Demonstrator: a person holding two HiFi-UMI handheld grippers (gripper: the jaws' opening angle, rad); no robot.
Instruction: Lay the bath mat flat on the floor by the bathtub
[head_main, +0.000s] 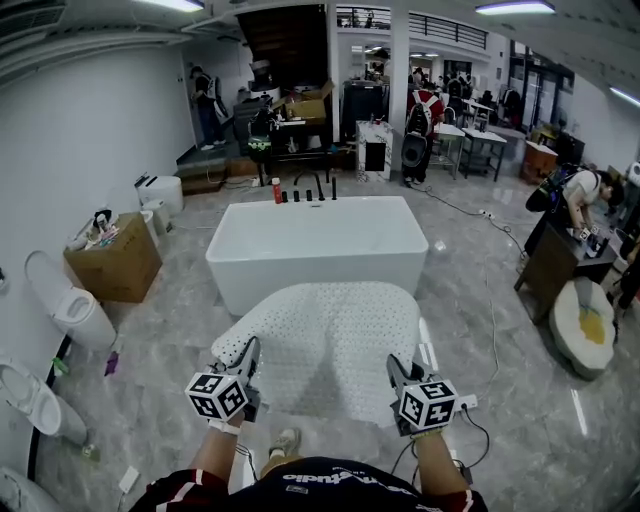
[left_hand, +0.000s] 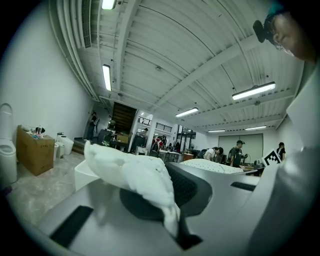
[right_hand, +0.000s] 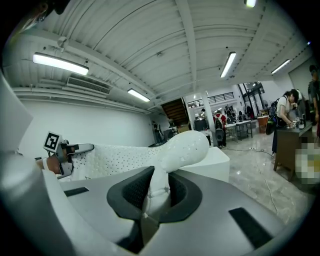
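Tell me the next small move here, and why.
Probably lower both grippers together, keeping the mat spread. The left gripper and right gripper are each shut on a near corner, and the mat's near edge is held up off the floor, just in front of the tub.

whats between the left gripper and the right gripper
The white perforated bath mat spans the whole stretch, one near corner pinched in the left gripper, the other in the right gripper. The head view shows it best.
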